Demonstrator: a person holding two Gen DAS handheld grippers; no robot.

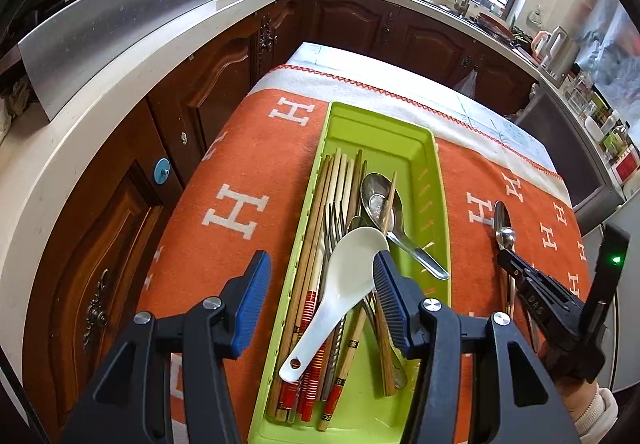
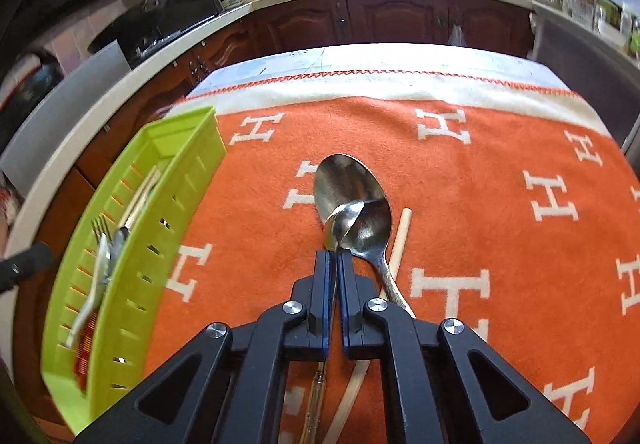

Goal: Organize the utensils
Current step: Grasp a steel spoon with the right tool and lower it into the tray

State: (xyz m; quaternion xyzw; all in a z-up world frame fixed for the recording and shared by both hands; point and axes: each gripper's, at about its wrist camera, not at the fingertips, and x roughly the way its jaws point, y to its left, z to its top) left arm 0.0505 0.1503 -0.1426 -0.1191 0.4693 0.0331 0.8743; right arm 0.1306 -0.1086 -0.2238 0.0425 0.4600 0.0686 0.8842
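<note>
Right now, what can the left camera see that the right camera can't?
Only the left wrist view shows the white spoon lying on the chopsticks, between the open left gripper. Only the right wrist view shows the loose chopstick on the blanket. Both show the green tray and the right gripper shut on a small metal spoon.

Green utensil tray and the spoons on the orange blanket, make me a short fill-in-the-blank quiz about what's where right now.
1. The white ceramic soup spoon lies inside the lime-green plastic ____.
2. The right claw is shut on a small shiny metal ____.
3. The large steel tablespoon rests on the ____ blanket with white H letters.
4. The left claw above the tray has its jaws ____.

Missing words: tray; spoon; orange; open
</note>
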